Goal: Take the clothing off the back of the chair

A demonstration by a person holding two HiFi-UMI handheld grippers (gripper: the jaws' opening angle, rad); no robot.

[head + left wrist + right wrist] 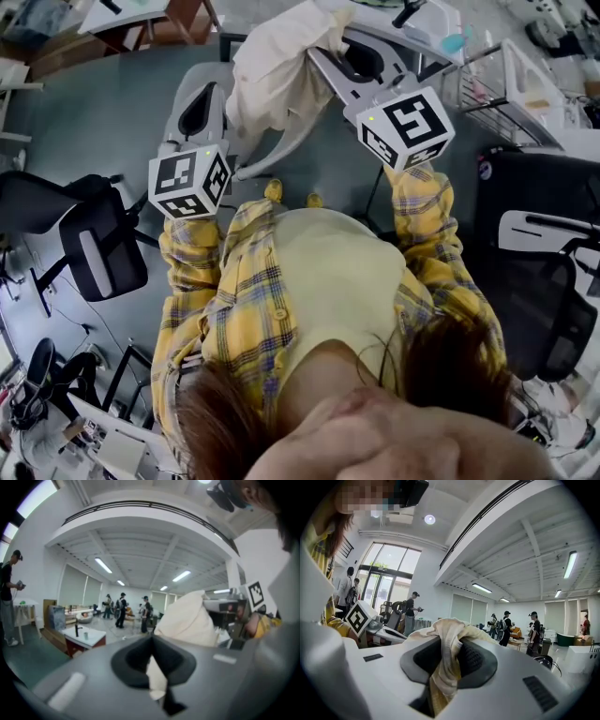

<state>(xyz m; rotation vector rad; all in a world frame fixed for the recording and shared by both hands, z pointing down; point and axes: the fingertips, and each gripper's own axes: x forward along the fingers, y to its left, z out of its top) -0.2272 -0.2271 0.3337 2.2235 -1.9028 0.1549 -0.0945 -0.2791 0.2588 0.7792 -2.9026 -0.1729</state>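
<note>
Both left gripper (153, 660) and right gripper (444, 663) are clamping the cream cloth garment (272, 75), likely sharing its weight evenly.

The clothing (277, 80) is a cream, soft, crumpled garment, held up in the air in front of the person. One bunched fold is pinched in the right gripper (447, 654), where the cloth spills out above the jaws and hangs down below them in yellowish creases. A thinner edge is pinched in the left gripper (152, 645). Between the two grips the bulk hangs as a loose, rounded heap, nearer the right gripper, and drapes downward.
</note>
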